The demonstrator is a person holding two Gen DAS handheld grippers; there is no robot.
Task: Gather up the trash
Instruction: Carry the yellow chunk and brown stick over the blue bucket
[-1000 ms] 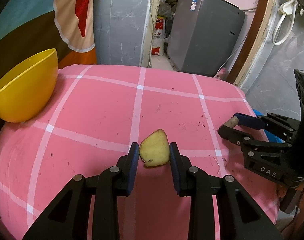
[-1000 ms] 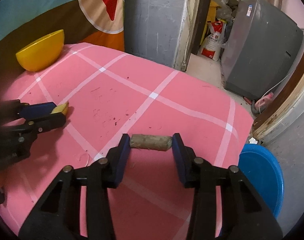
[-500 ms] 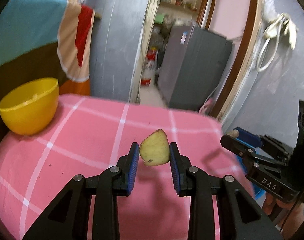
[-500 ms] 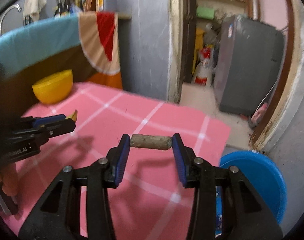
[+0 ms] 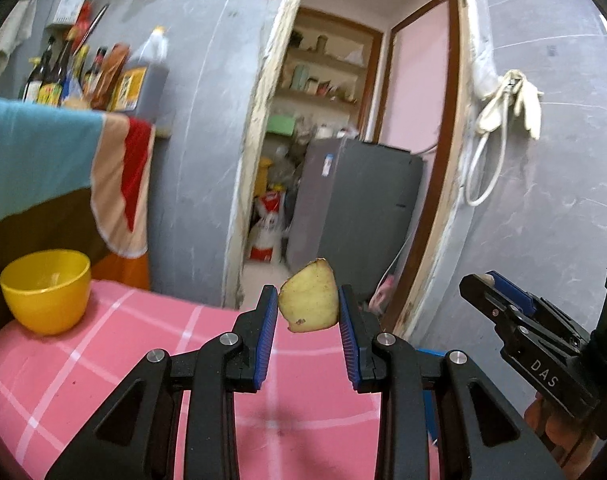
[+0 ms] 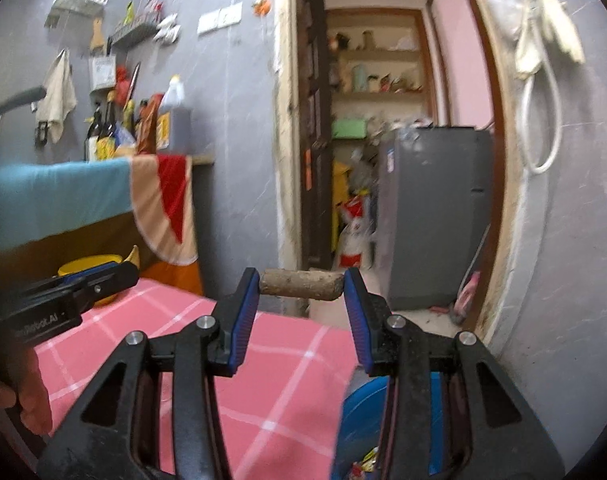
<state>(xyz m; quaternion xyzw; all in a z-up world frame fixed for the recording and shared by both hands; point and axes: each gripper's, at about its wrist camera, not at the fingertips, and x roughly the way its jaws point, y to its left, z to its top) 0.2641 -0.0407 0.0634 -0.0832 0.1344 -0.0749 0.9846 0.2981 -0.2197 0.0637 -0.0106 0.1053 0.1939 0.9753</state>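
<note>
Aloft, left gripper [image 5: 308,309] jaws clamping a yellow peel piece [image 5: 309,299], right gripper [image 6: 301,293] jaws clamping a brown stub [image 6: 302,284]

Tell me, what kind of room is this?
Probably a home kitchen. Sauce bottles stand on a counter, a pink checked tablecloth covers a table with a yellow bowl, and a pantry doorway shows shelves.
</note>
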